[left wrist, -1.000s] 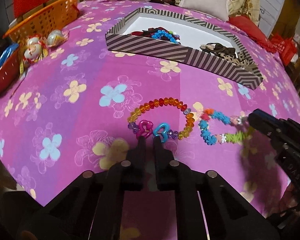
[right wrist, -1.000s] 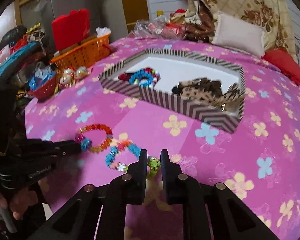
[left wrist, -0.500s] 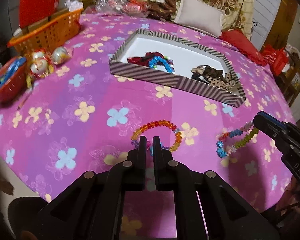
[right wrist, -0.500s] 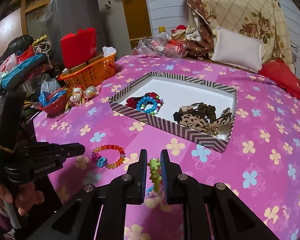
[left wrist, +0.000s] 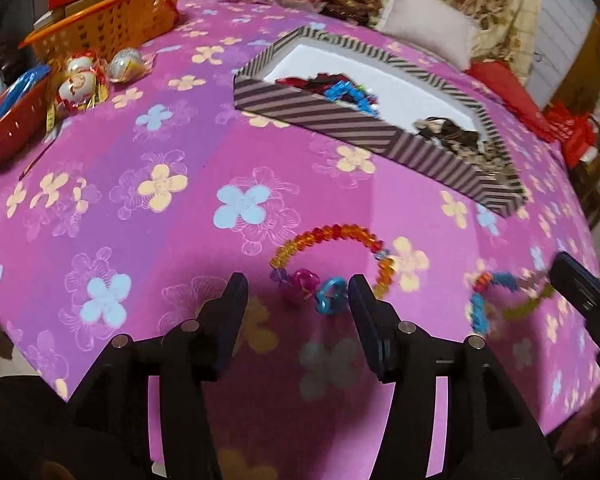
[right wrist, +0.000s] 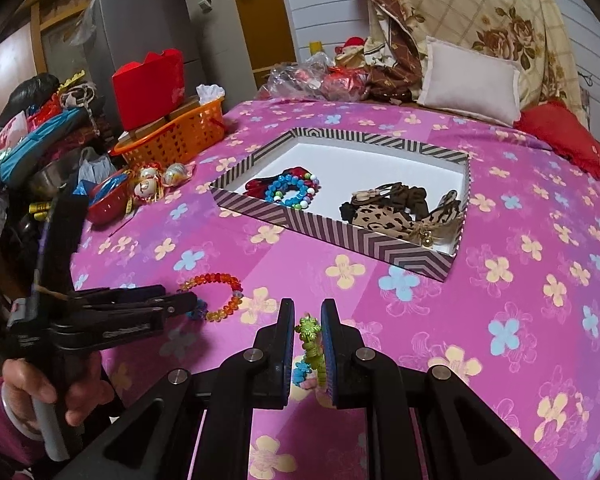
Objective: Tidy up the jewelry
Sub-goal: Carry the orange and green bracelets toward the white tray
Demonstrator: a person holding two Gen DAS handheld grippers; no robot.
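A rainbow bead bracelet with pink and blue heart charms lies on the pink flowered cloth. My left gripper is opening just above it, and the charms lie loose between its fingers. My right gripper is shut on a green and blue flower-bead bracelet, which hangs clear of the cloth. In the left wrist view that bracelet dangles from the right gripper. In the right wrist view the left gripper is beside the rainbow bracelet.
A striped box farther back holds bead bracelets on the left and leopard hair ties on the right. An orange basket, a red bowl and wrapped eggs crowd the left edge. A pillow lies behind.
My left jaws went from shut at the heart charms to wide apart, leaving the rainbow bracelet on the cloth. My right gripper lifted the green and blue bracelet off the cloth.
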